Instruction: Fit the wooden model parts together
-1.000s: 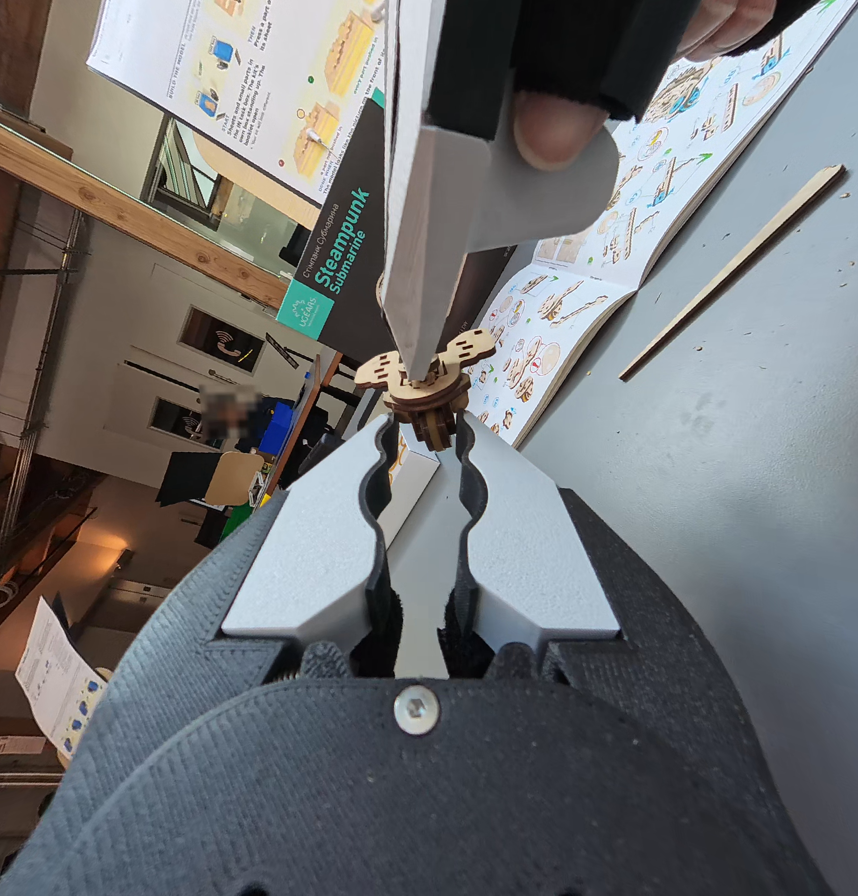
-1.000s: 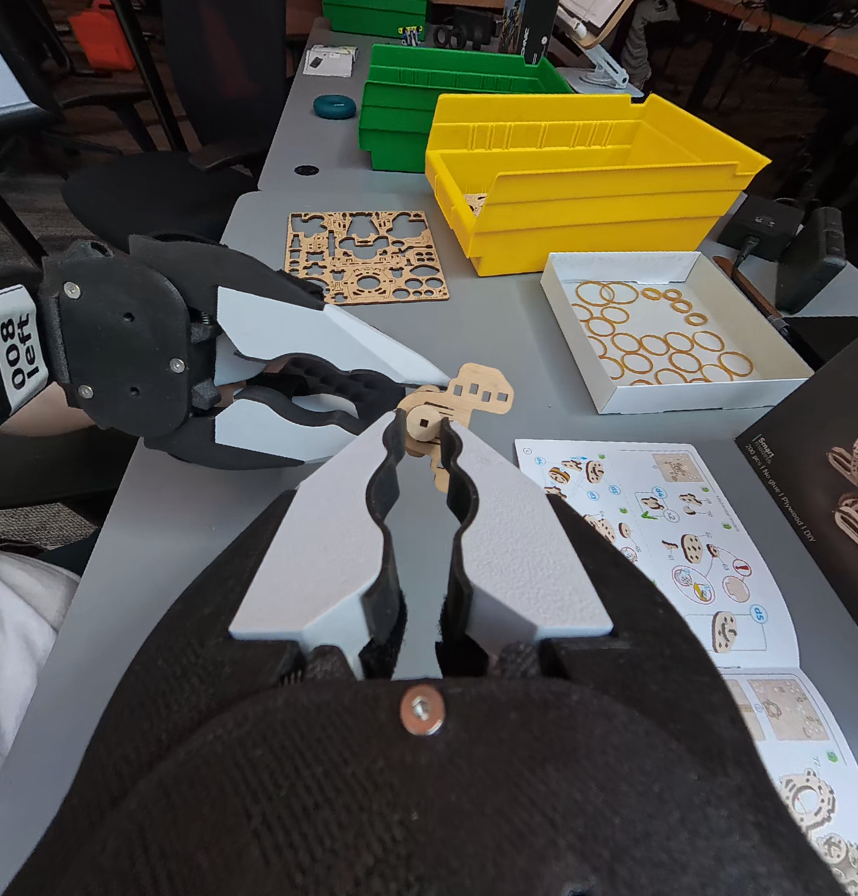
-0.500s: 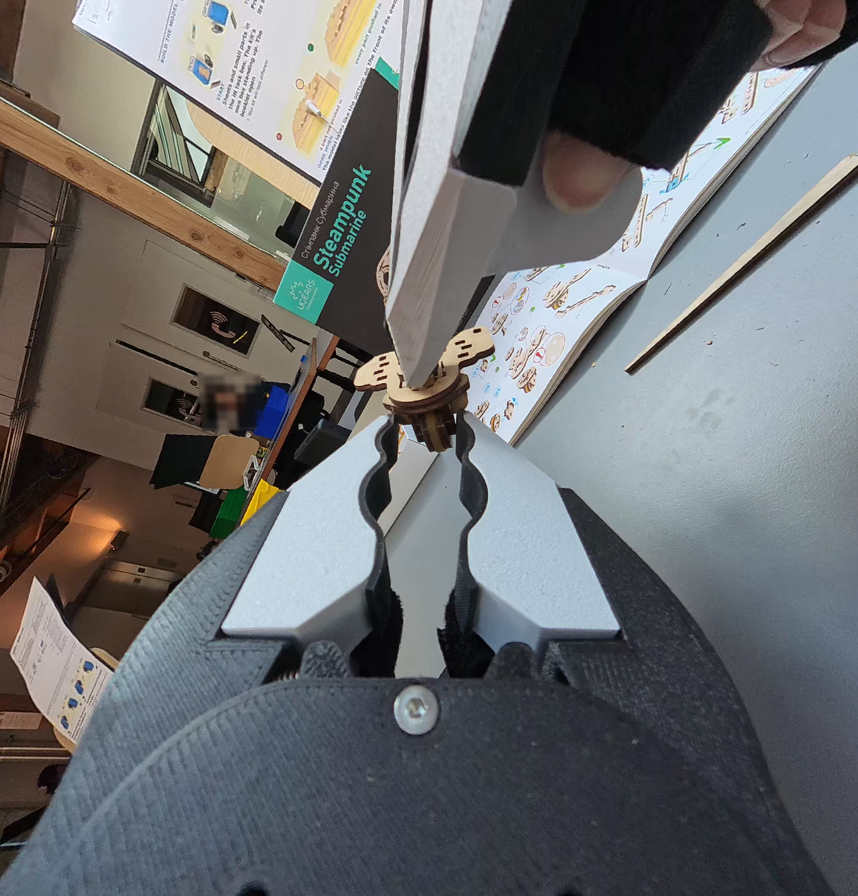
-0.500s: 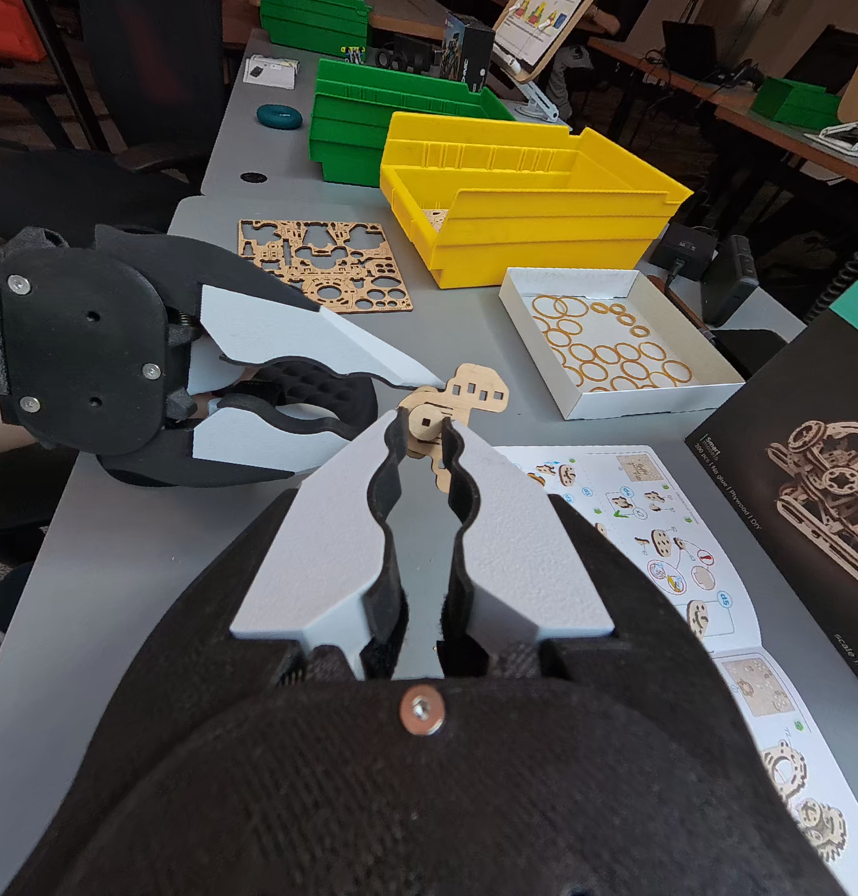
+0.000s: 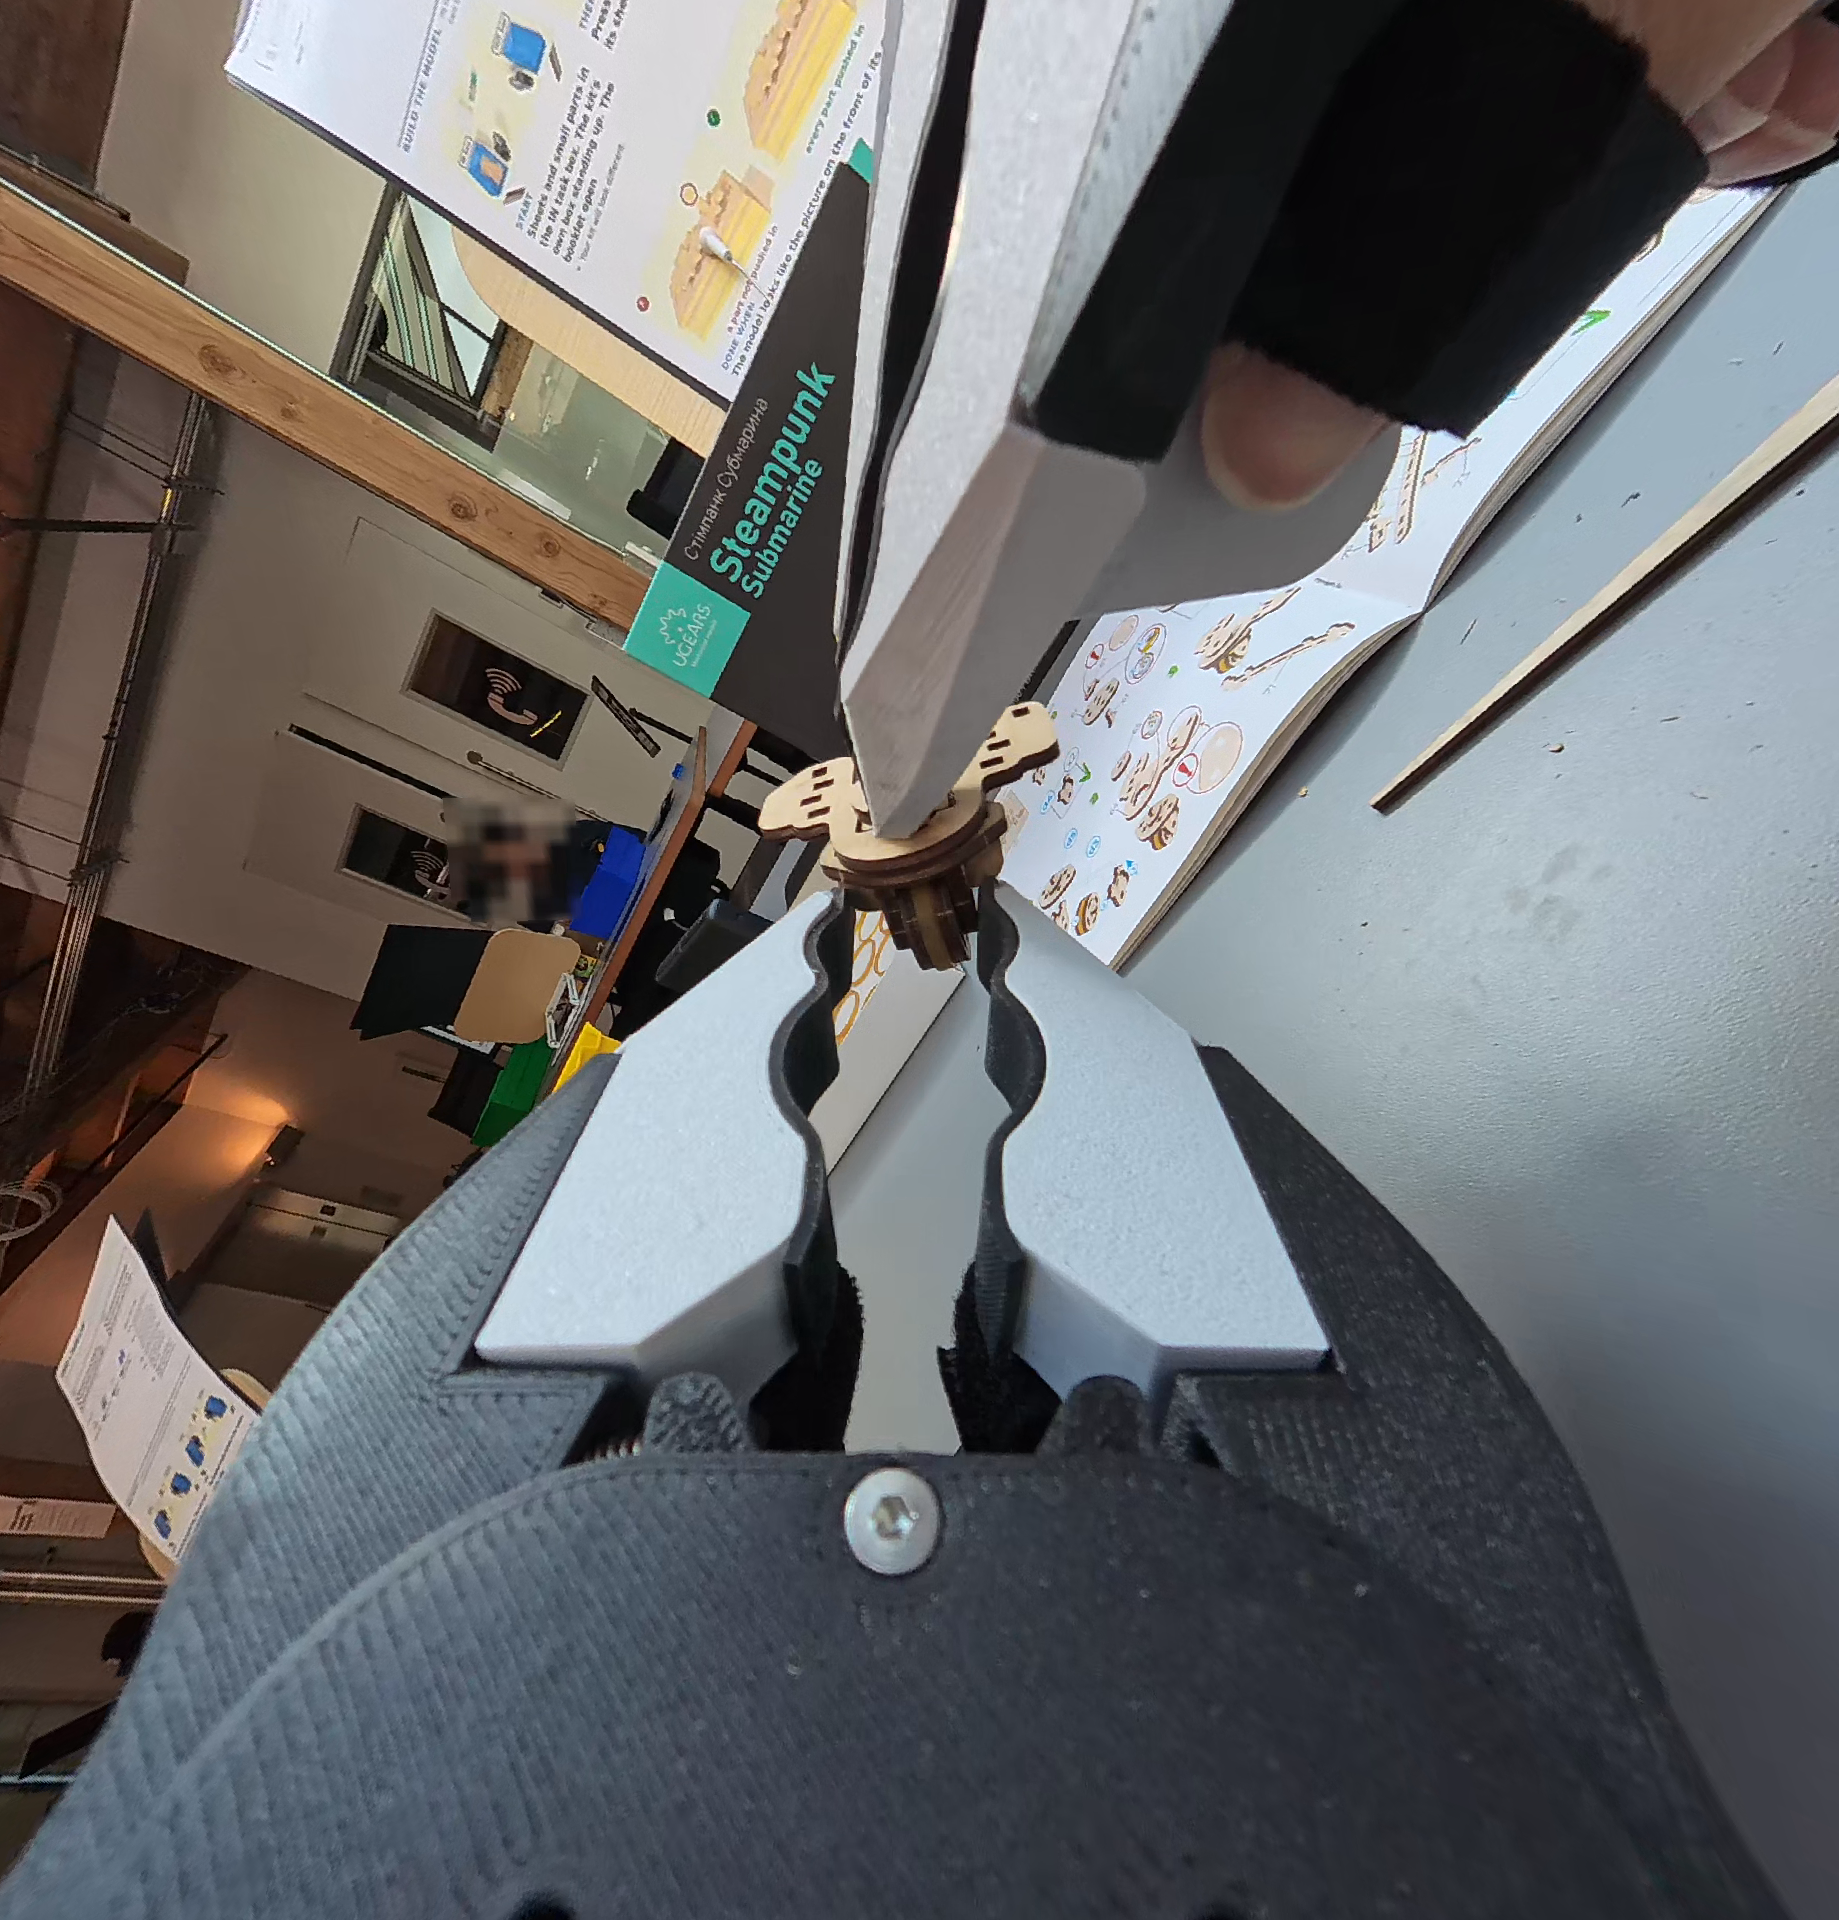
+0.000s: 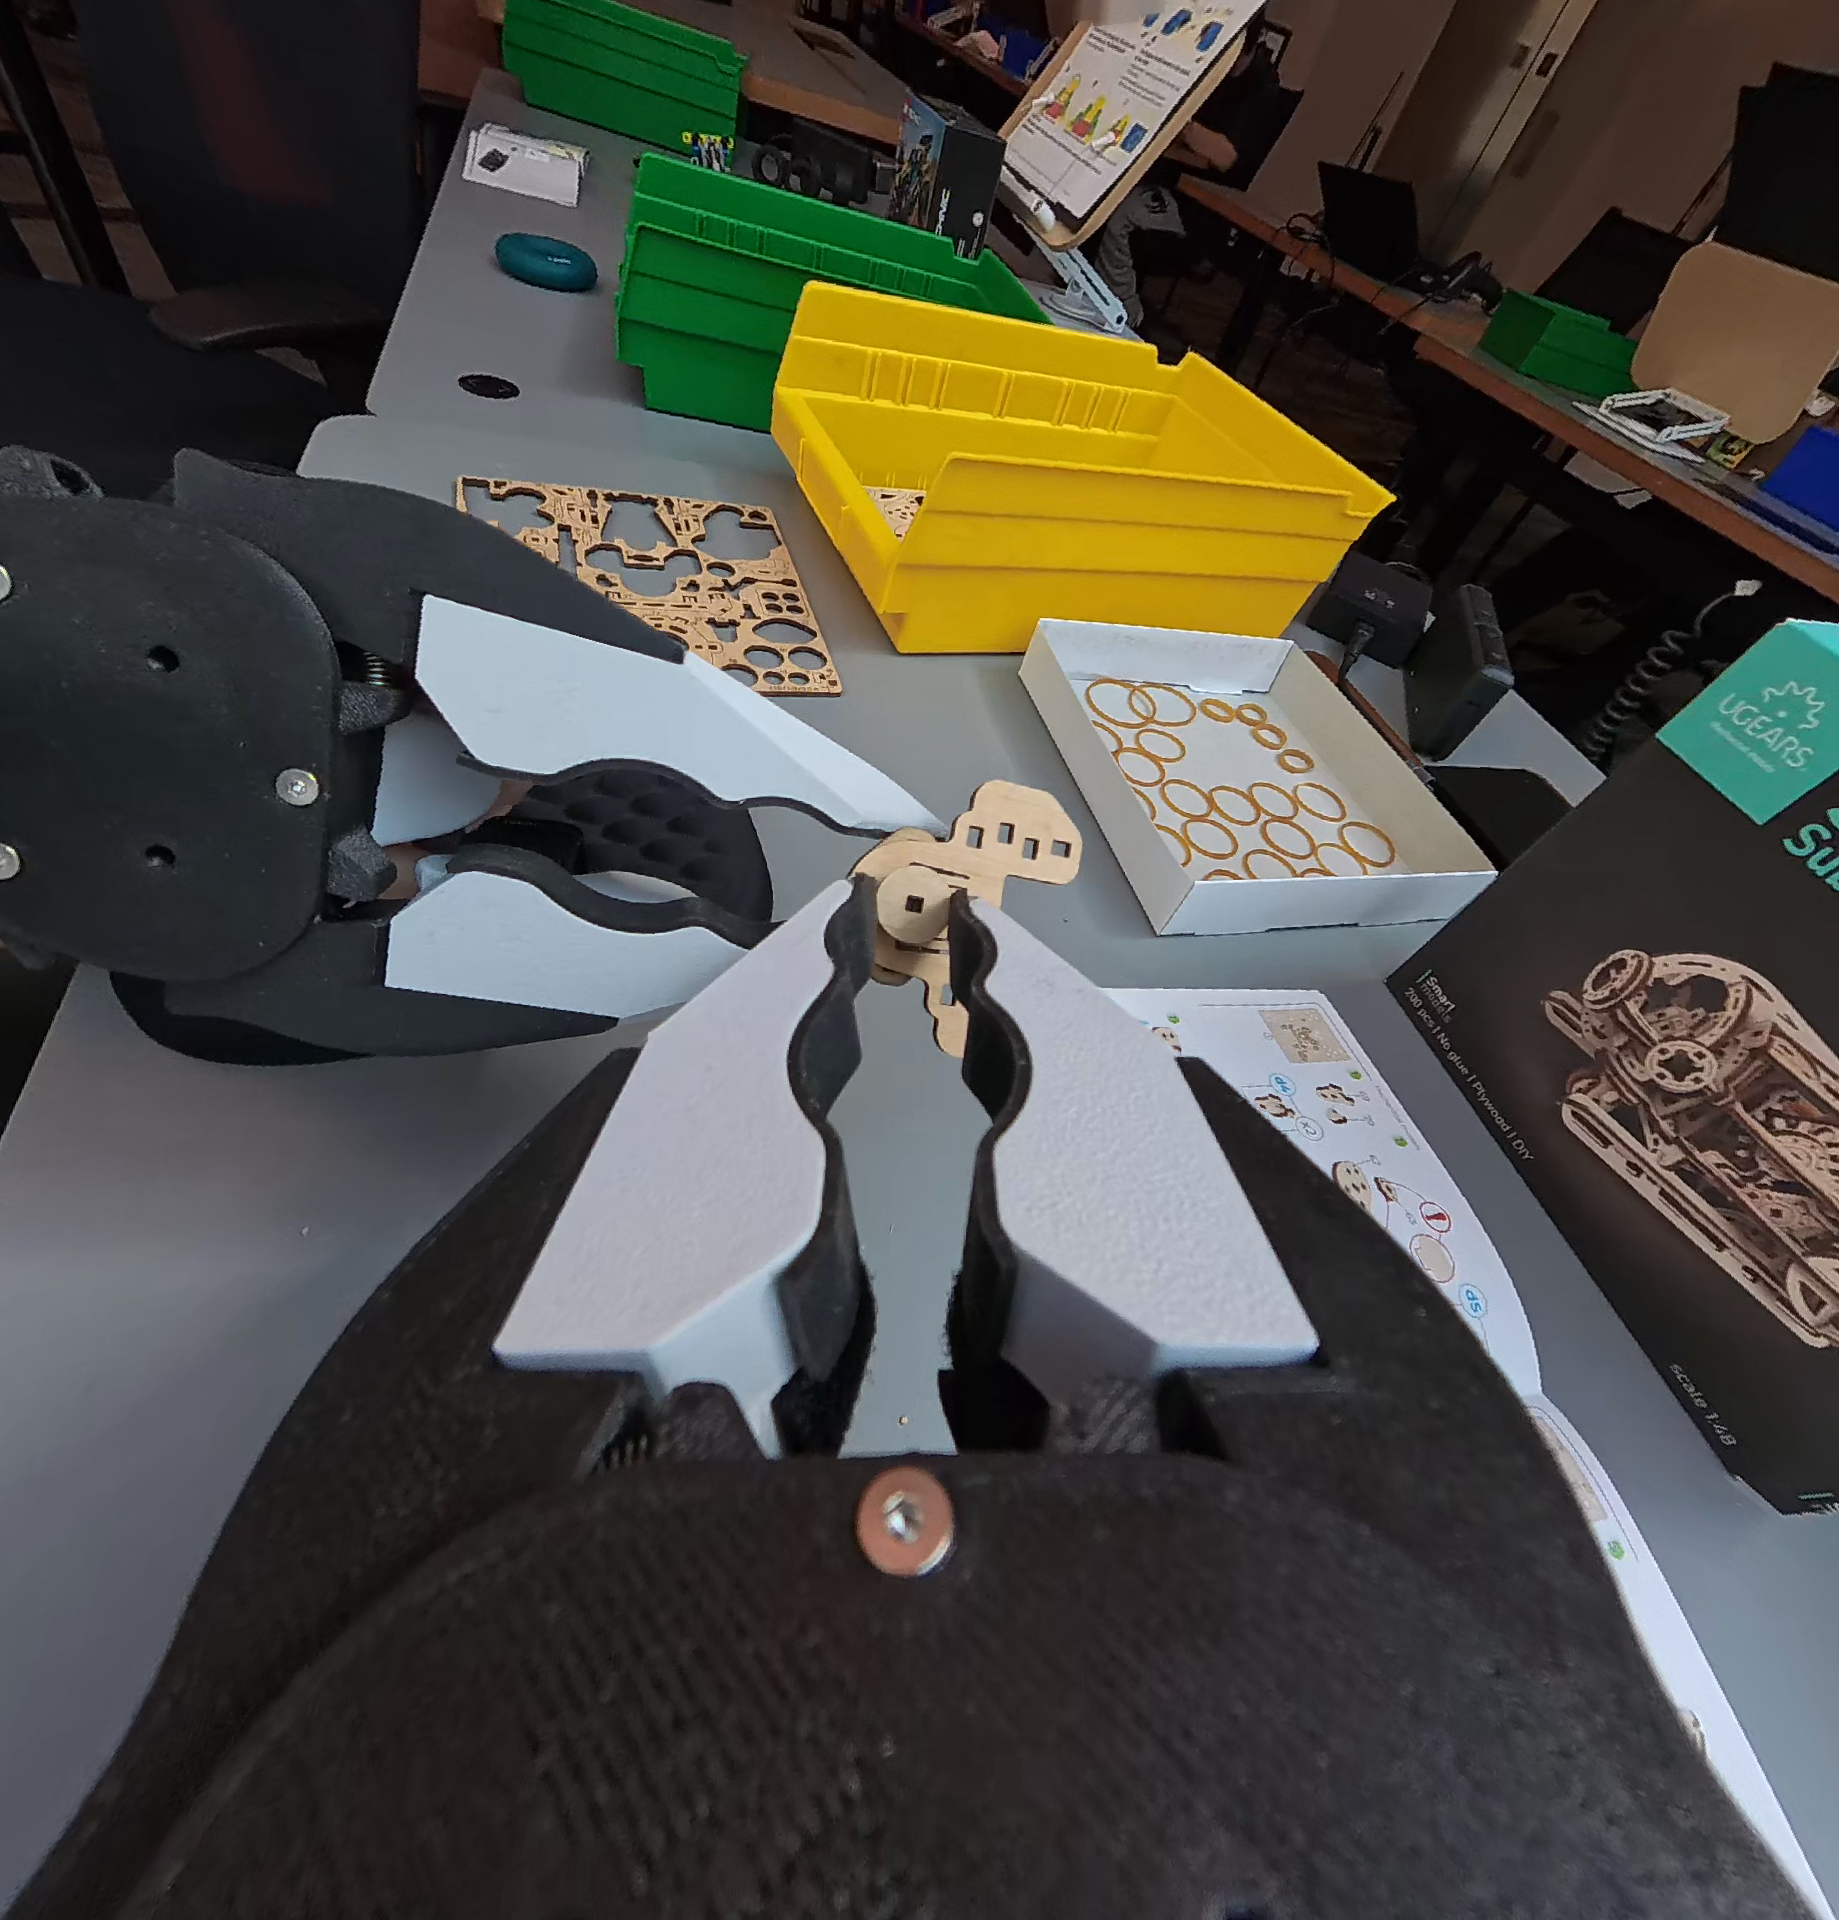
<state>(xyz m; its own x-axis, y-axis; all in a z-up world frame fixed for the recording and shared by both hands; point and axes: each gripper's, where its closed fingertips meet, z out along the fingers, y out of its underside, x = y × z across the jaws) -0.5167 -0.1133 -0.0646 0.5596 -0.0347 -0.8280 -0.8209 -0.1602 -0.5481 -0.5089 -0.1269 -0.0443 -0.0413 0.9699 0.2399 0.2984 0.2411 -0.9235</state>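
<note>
A small wooden assembly point(image 6: 1019, 836), a lobed flat plate on a stack of round discs, is held in the air between both grippers. My right gripper point(image 6: 907, 904) is shut on its round hub. My left gripper point(image 6: 894, 831) reaches in from the left, its tips on the same piece. In the left wrist view my left gripper point(image 5: 910, 920) is shut on the disc stack under the plate point(image 5: 1019, 743). The right gripper point(image 5: 884, 800) comes down from above onto the plate's middle, held by a gloved hand point(image 5: 1414, 208).
On the grey table point(image 6: 219, 1195) lie a punched-out wooden sheet point(image 6: 666, 582), a yellow bin point(image 6: 1060, 540), a green bin point(image 6: 790, 270), a white tray point(image 6: 1310, 904) of tan rings, an open instruction booklet point(image 6: 1310, 1122) and a black kit box point(image 6: 1673, 1039). A thin wooden strip point(image 5: 1621, 582) lies beside the booklet. Only a small space, under 4 cm, lies between the two pairs of fingers.
Both grippers stay on the assembly. The right wrist view has swung right, bringing the black box further in. The right gripper has tilted a little over the plate.
</note>
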